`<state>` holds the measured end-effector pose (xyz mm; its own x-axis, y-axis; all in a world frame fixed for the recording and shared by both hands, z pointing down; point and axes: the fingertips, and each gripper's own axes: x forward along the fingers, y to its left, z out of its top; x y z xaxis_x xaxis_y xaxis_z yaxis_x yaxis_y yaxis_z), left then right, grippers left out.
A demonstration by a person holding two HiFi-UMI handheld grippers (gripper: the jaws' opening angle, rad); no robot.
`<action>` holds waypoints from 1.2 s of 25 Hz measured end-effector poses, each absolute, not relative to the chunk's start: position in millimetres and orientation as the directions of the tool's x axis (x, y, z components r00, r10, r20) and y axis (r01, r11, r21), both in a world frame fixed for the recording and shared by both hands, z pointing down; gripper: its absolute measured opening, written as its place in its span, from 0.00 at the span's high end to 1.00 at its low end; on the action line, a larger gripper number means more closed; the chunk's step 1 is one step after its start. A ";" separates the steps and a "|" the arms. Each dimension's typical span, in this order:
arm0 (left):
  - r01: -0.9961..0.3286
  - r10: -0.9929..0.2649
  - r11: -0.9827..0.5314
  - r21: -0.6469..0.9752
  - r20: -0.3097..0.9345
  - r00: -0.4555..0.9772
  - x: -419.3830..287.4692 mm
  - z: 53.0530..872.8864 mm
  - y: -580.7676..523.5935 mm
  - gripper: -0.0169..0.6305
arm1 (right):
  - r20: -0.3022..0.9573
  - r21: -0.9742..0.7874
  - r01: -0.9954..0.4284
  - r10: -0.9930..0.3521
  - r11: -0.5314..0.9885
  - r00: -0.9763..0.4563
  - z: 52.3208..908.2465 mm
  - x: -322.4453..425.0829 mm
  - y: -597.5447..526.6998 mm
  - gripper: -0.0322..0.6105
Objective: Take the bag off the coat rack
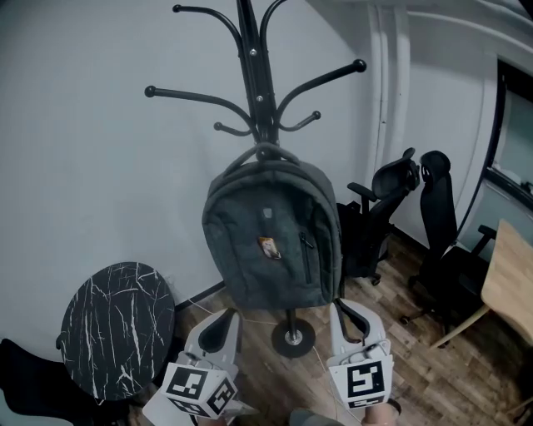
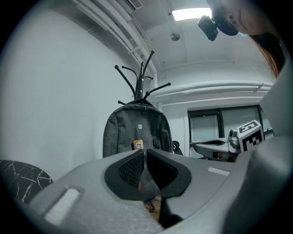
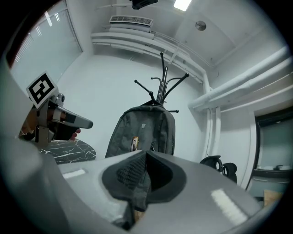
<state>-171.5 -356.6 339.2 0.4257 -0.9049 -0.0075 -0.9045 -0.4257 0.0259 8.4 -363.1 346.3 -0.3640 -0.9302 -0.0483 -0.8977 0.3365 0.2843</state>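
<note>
The grey backpack [image 1: 271, 237] hung on the black coat rack [image 1: 250, 50], ahead of and clear of the left gripper [image 1: 220, 321] and right gripper [image 1: 350, 316], both pinched together, empty.

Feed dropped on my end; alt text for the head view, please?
A grey backpack hangs by its top loop on a black coat rack. Below it, the left claw and right claw, both shut and empty, point toward it without touching. A round marble table stands at left.

Office interior: two black swivel office chairs [image 1: 439, 208], standing coat rack [image 1: 248, 75], plain white walls [image 1: 83, 166], wood-plank floor [image 1: 400, 366], recessed ceiling light panel [image 2: 191, 13]
</note>
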 end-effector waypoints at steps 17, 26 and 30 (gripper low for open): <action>-0.937 -0.938 -0.344 0.056 0.007 0.345 -205.2 344.8 -406.4 0.80 | -0.023 0.291 -0.889 -0.927 0.353 -0.375 353.7 13.1 -412.5 0.78; -0.947 -0.947 -0.313 0.066 0.054 0.317 -216.9 362.7 -440.0 0.72 | 0.020 0.289 -0.894 -0.935 0.343 -0.353 367.1 27.2 -444.7 0.73; -0.949 -0.947 -0.306 0.077 0.074 0.312 -220.2 372.4 -453.3 0.72 | 0.041 0.283 -0.897 -0.939 0.340 -0.343 374.7 33.9 -459.1 0.72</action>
<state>-220.2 -453.3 372.4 0.3120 -0.9472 0.0742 -0.9487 -0.3064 0.0774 33.9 -459.1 374.7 -0.3425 -0.9386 0.0406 -0.8971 0.3396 0.2825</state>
